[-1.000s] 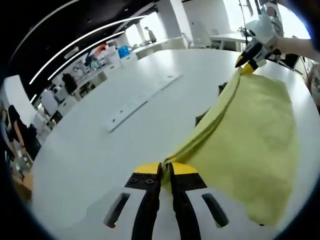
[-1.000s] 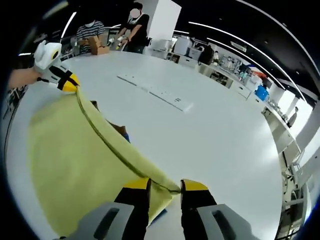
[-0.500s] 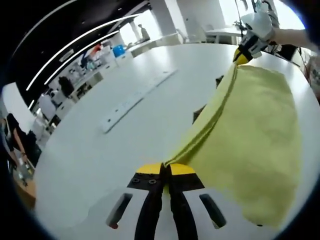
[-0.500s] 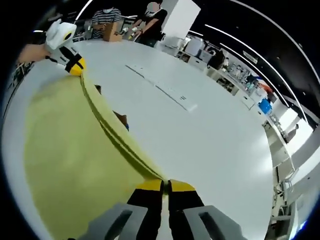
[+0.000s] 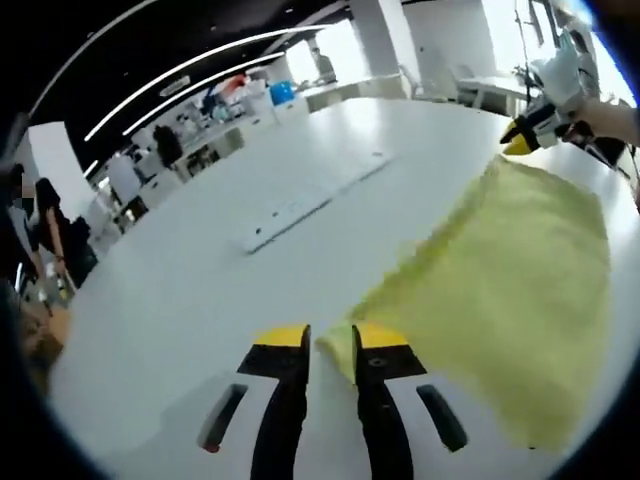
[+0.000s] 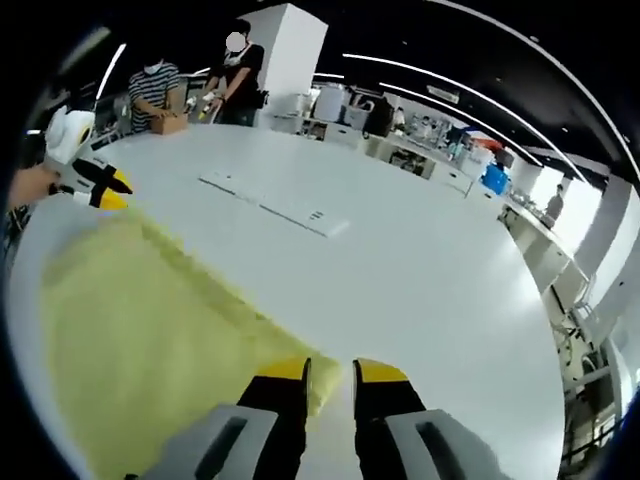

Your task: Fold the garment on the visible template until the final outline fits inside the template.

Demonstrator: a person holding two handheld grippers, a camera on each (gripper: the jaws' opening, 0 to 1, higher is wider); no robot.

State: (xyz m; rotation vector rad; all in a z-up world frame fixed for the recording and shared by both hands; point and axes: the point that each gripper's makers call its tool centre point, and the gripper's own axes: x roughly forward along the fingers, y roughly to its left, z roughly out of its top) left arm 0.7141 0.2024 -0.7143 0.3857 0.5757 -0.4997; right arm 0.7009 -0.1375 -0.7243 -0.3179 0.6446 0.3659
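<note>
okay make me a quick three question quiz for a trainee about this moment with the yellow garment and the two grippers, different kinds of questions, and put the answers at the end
1. True or false: the left gripper is clamped shut on the yellow garment.
2. Multiple choice: what long white thing lies on the white table beyond the garment?
A. a power strip
B. a folded towel
C. a tray
3. Fill in: in the right gripper view, the right gripper has its jaws ____, with the garment's corner lying by the tips.

Key: 1 false, its jaws are apart. 2 A. 3 open.
</note>
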